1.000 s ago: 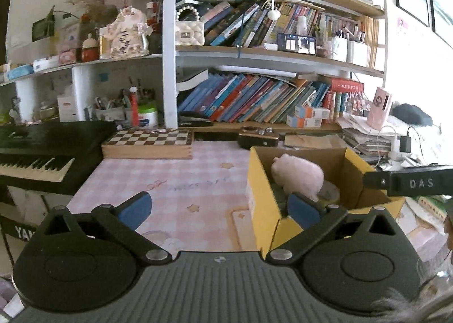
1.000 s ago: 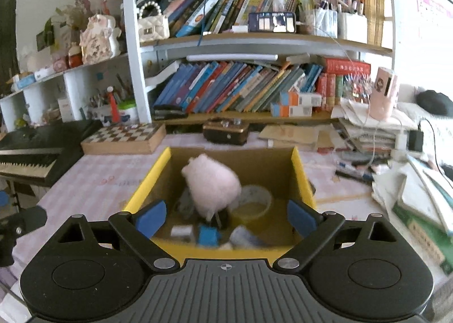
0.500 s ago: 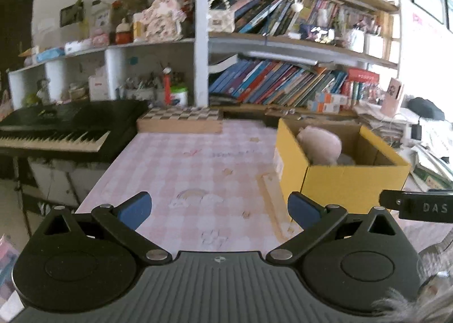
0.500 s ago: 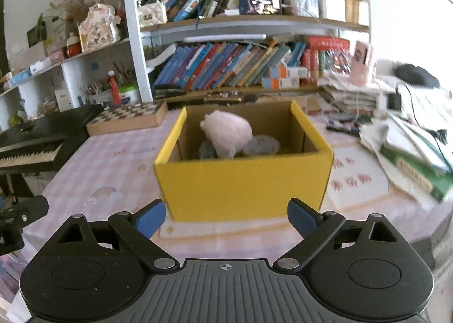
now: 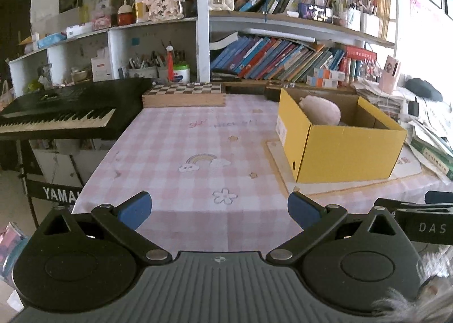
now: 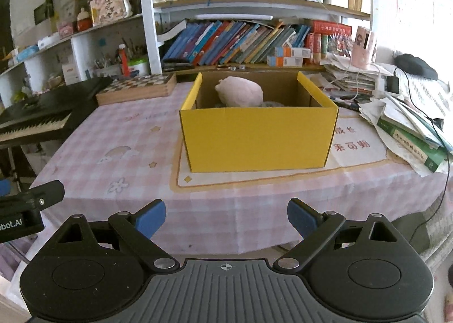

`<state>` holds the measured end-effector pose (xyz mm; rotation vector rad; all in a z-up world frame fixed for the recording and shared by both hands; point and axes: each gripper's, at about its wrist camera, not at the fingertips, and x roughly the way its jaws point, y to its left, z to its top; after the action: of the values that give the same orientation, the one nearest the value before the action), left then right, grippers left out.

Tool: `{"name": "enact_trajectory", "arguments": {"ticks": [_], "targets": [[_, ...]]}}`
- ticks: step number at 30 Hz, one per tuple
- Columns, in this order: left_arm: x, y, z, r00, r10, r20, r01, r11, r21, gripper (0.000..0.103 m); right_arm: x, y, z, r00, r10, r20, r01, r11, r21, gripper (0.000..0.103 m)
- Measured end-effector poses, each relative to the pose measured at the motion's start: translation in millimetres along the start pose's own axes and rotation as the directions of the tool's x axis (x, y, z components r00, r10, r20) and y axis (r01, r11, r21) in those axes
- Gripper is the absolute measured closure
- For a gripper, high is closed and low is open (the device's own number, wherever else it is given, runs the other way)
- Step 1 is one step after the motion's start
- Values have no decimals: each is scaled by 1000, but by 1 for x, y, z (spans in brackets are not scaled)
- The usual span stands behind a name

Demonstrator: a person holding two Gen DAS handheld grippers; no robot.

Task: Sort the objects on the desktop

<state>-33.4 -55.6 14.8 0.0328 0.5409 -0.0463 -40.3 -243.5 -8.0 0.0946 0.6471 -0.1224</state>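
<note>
A yellow cardboard box (image 6: 259,138) (image 5: 348,153) stands on the pink checked tablecloth (image 5: 198,147) (image 6: 113,138). A pale pink plush toy (image 6: 240,92) (image 5: 321,110) sticks out of it; a grey item lies beside the toy, mostly hidden by the box wall. My right gripper (image 6: 226,218) hangs open and empty off the table's near edge, in front of the box. My left gripper (image 5: 219,208) is open and empty too, over the near edge, left of the box. The right gripper's body (image 5: 424,223) shows at the left wrist view's right edge.
A wooden chessboard box (image 5: 184,95) (image 6: 136,89) lies at the table's back. A black keyboard (image 5: 62,110) (image 6: 36,119) stands to the left. Stacked books and papers with cables (image 6: 405,124) crowd the right side. Full bookshelves (image 6: 240,42) rise behind.
Both grippers have drawn back from over the box toward the table's near edge and sunk a little. The box looks smaller and farther away. Both stayed open.
</note>
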Motion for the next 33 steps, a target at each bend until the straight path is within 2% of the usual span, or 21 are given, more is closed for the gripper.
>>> {"name": "enact_trajectory", "arguments": {"ticks": [20, 33], "targets": [[-4, 7, -9, 998, -23, -54, 24, 999, 21, 0, -8, 14, -12, 1000, 2, -28, -1, 1000, 9, 8], [-2, 5, -9, 998, -31, -63, 33, 999, 24, 0, -7, 12, -14, 999, 2, -40, -1, 1000, 12, 8]]}}
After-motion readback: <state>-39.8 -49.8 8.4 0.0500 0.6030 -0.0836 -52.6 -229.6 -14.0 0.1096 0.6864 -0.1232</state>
